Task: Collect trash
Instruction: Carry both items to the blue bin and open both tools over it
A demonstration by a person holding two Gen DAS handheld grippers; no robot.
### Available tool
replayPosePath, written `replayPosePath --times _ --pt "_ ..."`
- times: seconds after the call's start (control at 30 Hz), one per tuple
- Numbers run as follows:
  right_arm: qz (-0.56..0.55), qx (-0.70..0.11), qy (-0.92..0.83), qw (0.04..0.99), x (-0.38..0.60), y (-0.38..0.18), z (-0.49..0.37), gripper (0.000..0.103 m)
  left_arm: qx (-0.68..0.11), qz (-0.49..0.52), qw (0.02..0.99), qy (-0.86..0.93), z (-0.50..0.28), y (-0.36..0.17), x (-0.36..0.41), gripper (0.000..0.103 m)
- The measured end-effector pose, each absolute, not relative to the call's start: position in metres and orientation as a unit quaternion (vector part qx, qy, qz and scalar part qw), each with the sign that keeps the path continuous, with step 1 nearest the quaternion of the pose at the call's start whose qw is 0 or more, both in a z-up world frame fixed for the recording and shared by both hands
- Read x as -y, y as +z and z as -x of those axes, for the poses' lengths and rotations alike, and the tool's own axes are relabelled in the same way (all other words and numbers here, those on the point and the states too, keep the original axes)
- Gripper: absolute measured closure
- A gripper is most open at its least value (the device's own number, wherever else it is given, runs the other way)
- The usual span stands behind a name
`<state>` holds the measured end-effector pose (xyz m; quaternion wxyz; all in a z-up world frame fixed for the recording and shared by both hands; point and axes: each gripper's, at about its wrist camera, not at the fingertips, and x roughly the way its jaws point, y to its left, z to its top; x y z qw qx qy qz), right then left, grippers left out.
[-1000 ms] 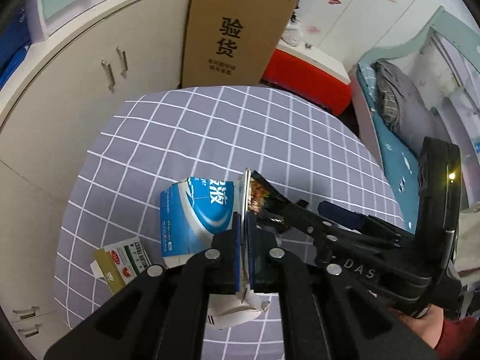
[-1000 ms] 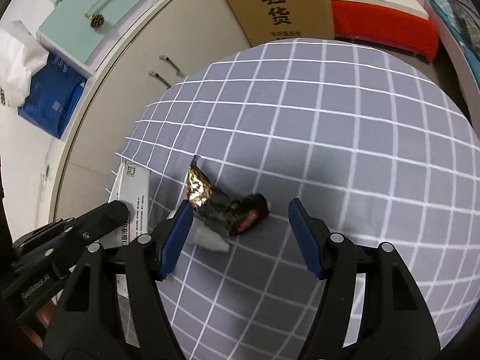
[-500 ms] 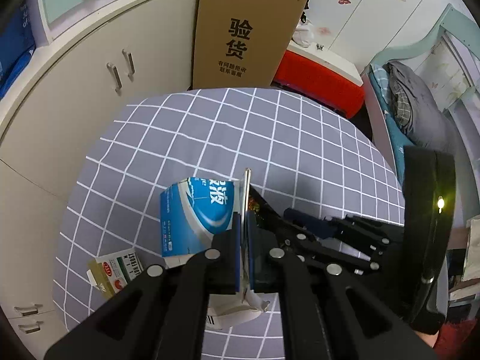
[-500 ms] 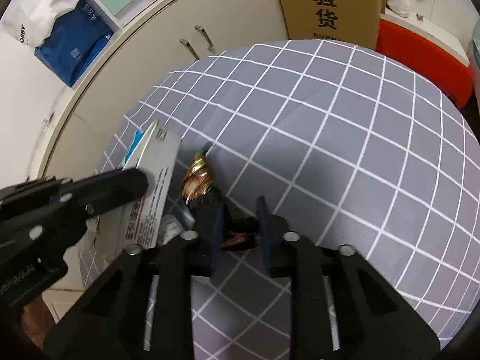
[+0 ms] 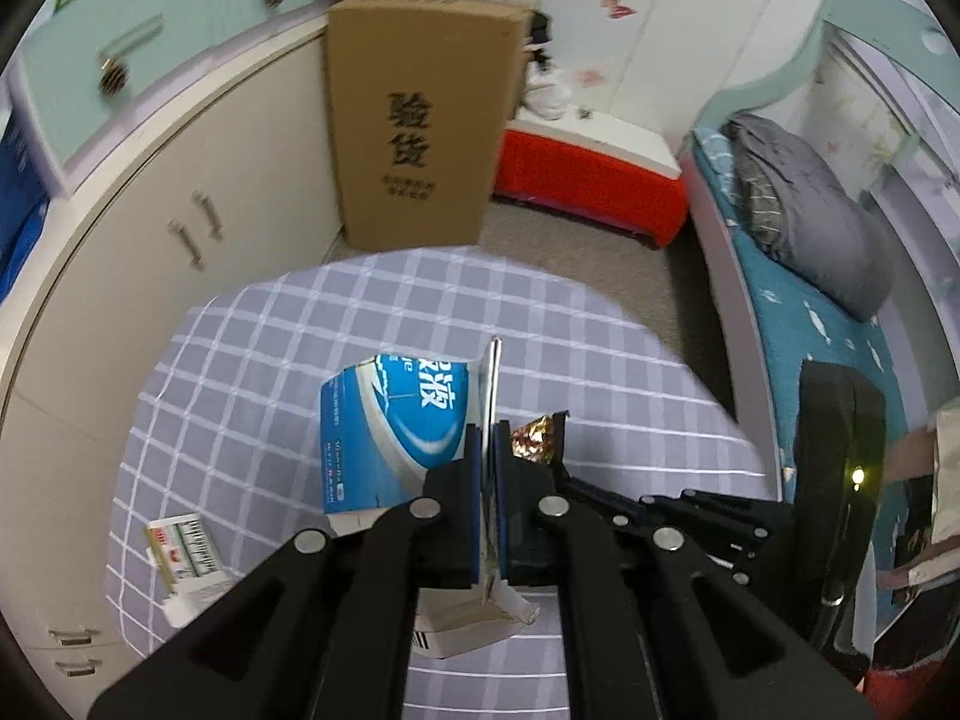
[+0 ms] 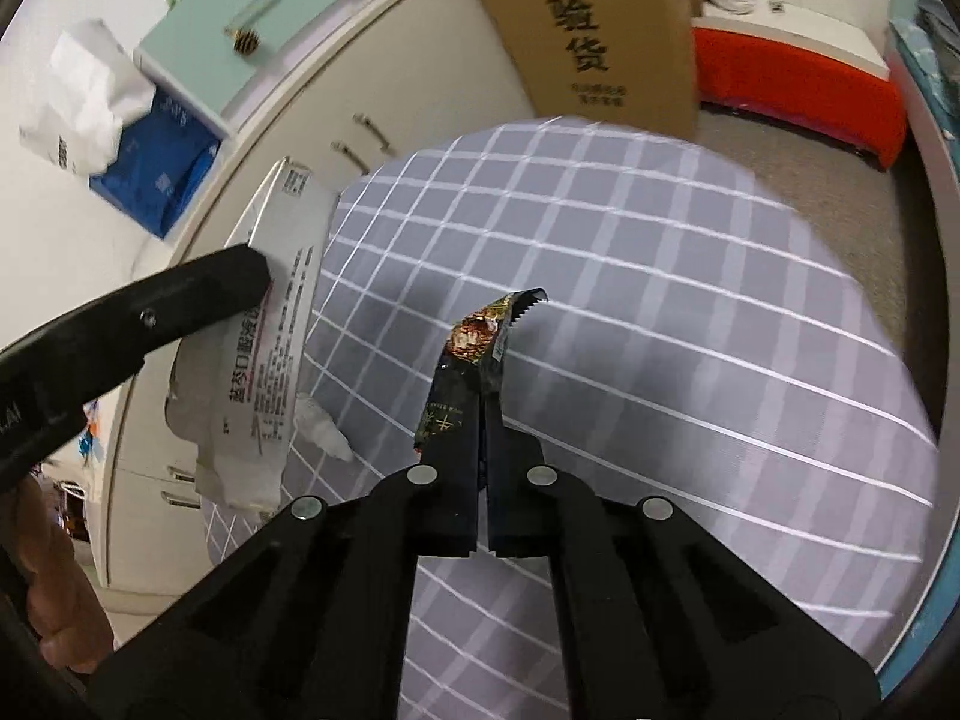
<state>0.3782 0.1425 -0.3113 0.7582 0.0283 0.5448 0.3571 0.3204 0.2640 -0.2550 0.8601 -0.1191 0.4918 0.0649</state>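
My left gripper [image 5: 487,462] is pressing its jaws fully together on a flattened blue and white carton [image 5: 396,426], and I am holding this carton up above the round table [image 5: 600,360] with the grey checked cloth. From the right wrist camera I am seeing the white printed back of the same carton, with the black finger [image 6: 198,288] of the left gripper lying against it.

My right gripper [image 6: 482,420] has just been closing, and now its jaws are clamped tight on a dark snack wrapper [image 6: 474,360] with a gold patch and a saw-tooth edge. The wrapper is sticking up and forward from between the pads, clear of the cloth. In the left wrist view its gold end is showing just to the right of the left gripper's pads.

Two other things are lying on the cloth: a small white, red and green box [image 5: 183,546] near the left edge, and a torn white box [image 5: 462,630], partly hidden under the left gripper.

Beyond the table a tall cardboard box [image 5: 420,114] with black printed characters is standing on the floor beside a red and white chest [image 5: 594,174]. I cannot tell what is inside either one.
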Motion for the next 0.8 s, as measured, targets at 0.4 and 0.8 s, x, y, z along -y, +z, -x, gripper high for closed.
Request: replayPosePath --times 0.4,0.8 --pt "-0.101 -0.527 0.272 0.798 0.044 -0.28 -0.397 0.101 -0.482 0.066 0.873 -0.03 -0.366 -0.219 -0.086 0.099" --pt "-0.148 -0.512 0.178 0.827 0.196 -0.276 -0.403 0.1 -0.507 0.03 0.853 -0.119 -0.4 -0.231 0.06 0.099"
